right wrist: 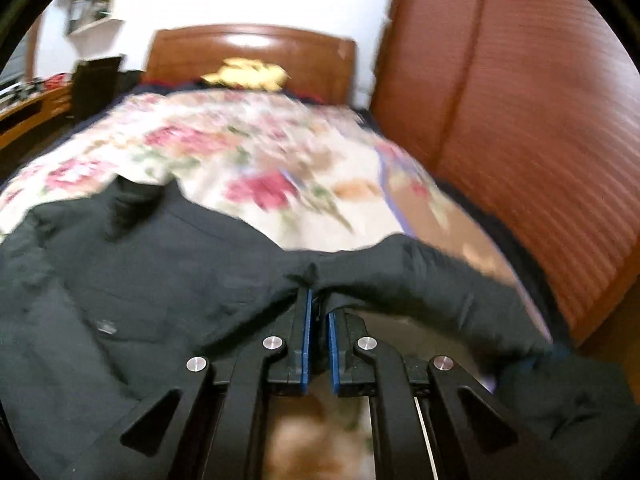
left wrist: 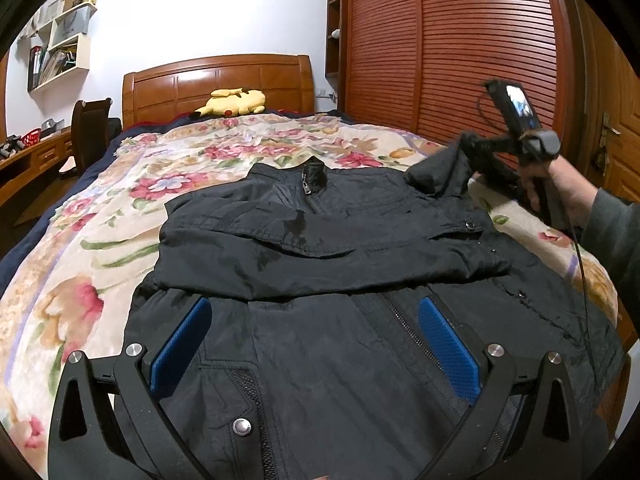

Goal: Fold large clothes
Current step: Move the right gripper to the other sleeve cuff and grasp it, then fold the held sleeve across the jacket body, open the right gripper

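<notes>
Your right gripper (right wrist: 318, 312) fingers pinch the limp jacket (left wrist: 320, 248) sleeve at three o'clock; left gripper (left wrist: 316, 340) fingers spread wide.

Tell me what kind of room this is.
A bedroom, most likely: a bed with a wooden headboard and floral blanket, a slatted wooden wardrobe beside it, and a yellow plush toy by the headboard.

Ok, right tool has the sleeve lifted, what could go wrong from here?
1. The right tool pinches only a small bunch of the black nylon jacket's sleeve; the slick fabric may slip out mid-fold.
2. The left tool hovers open over the jacket body, pinning nothing, so pulling could drag the already folded sleeve askew.
</notes>
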